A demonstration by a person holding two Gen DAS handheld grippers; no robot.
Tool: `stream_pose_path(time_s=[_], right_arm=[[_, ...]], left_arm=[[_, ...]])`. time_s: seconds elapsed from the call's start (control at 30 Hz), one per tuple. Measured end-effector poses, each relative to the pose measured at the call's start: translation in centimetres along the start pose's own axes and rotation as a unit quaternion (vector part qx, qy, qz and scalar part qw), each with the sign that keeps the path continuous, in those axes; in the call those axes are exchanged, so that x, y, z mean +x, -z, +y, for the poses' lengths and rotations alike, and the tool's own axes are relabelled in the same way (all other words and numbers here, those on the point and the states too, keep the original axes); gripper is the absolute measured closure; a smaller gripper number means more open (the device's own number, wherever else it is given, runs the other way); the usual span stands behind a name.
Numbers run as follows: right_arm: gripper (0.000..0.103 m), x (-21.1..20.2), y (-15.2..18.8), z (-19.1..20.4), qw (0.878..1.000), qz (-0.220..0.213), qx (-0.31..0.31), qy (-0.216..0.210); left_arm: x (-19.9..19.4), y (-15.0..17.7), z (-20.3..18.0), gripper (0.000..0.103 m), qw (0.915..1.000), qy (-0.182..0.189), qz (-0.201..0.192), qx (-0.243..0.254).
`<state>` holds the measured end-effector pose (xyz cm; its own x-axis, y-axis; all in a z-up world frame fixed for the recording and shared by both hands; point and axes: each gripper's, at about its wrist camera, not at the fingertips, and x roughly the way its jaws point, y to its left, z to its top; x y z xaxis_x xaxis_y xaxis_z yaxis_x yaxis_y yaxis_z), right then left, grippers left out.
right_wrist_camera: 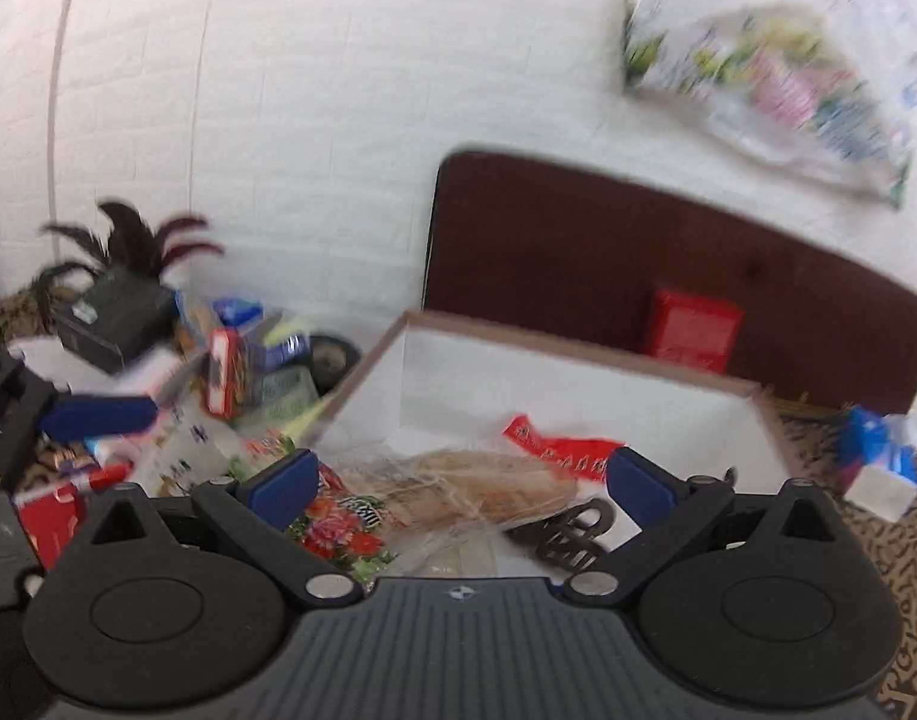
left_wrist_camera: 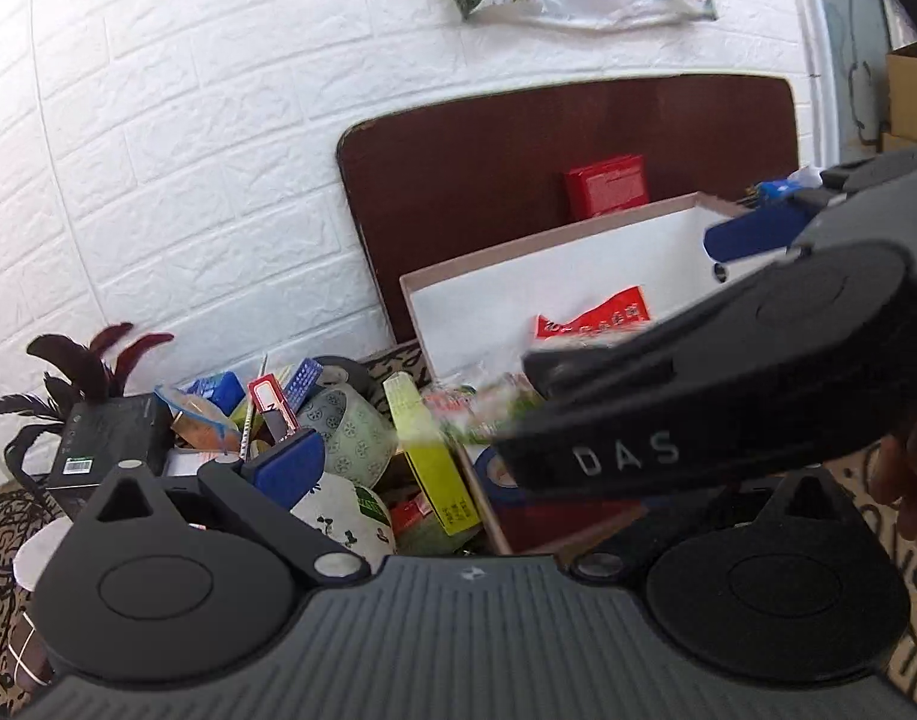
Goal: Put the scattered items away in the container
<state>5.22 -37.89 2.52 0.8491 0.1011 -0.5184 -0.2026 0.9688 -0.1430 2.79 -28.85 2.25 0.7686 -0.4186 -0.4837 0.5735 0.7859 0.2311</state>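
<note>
The container is a cardboard box (left_wrist_camera: 518, 276) (right_wrist_camera: 578, 372) with a white lining. Inside lie a red packet (left_wrist_camera: 596, 315) (right_wrist_camera: 554, 444), a clear packet of straw-coloured strands (right_wrist_camera: 482, 480), a floral packet (right_wrist_camera: 338, 531) and a dark hair claw (right_wrist_camera: 569, 531). My right gripper (right_wrist_camera: 461, 480) hangs open over these with nothing between its fingers. My left gripper (left_wrist_camera: 461, 468) is open beside the box's left wall, over the pile of clutter. Its right finger is hidden by the right gripper's black body, whose blue pad (left_wrist_camera: 752, 234) reaches over the box.
Left of the box is a heap: a patterned tape roll (left_wrist_camera: 350, 432), a yellow-green carton (left_wrist_camera: 434, 456), a black box (left_wrist_camera: 110, 438) and dark feathers (left_wrist_camera: 80, 360). A red box (right_wrist_camera: 692, 330) stands behind the container against a brown board (right_wrist_camera: 578, 240). A blue-white packet (right_wrist_camera: 884, 468) lies to the right.
</note>
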Motion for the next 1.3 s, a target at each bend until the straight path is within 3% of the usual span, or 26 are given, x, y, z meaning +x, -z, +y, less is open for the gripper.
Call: stream_pose_path(time_s=[0.13, 0.27, 0.37, 0.43, 0.5, 0.63, 0.73, 0.87, 1.0, 1.07, 1.3], right_arm=[[0.0, 3.7, -0.4, -1.9, 0.998, 0.058, 0.0, -0.004], [0.0, 5.4, -0.8, -4.4, 0.996, 0.089, 0.015, 0.014], [0.0, 5.2, -0.6, -5.4, 0.994, 0.082, -0.009, 0.07], [0.0, 5.1, -0.1, -5.7, 0.986, 0.092, -0.049, 0.134], [0.0, 4.2, 0.7, -6.1, 0.982, 0.083, -0.056, 0.162], [0.0, -0.3, 2.3, -7.3, 0.989, 0.025, 0.052, 0.137], [0.0, -4.0, 3.6, -6.7, 0.989, -0.015, 0.084, 0.122], [0.0, -8.3, 5.7, -5.7, 0.985, -0.049, 0.12, 0.11], [0.0, -10.8, 7.3, -5.4, 0.982, -0.054, 0.14, 0.113], [0.0, -11.9, 8.2, -5.4, 0.979, -0.06, 0.155, 0.115], [0.0, -14.6, 11.2, -4.5, 0.978, -0.059, 0.167, 0.109]], left_arm=[[1.0, 0.6, 0.0, 0.0, 0.9999, 0.005, 0.014, 0.006], [1.1, 0.5, 0.2, 0.0, 0.9997, 0.016, 0.018, -0.01], [1.2, 0.2, 0.1, 0.0, 0.9997, -0.017, 0.016, -0.008], [1.3, 0.1, 0.4, 0.0, 0.9995, -0.019, 0.021, -0.016], [1.0, 0.1, 0.6, 0.0, 0.9991, -0.014, 0.026, -0.029], [0.0, -0.4, 0.4, 0.0, 0.9988, -0.01, 0.016, -0.046], [-1.0, -0.8, -0.1, 0.0, 0.9986, -0.016, 0.002, -0.051], [-2.4, -1.0, -1.2, 0.0, 0.9964, -0.055, -0.014, -0.064], [-3.7, -0.9, -1.4, 0.0, 0.9942, -0.033, -0.013, -0.102], [-4.1, -0.7, -1.7, 0.0, 0.992, -0.04, 0.0, -0.12], [-5.9, 0.3, -3.0, 0.0, 0.9936, -0.021, 0.019, -0.109]])
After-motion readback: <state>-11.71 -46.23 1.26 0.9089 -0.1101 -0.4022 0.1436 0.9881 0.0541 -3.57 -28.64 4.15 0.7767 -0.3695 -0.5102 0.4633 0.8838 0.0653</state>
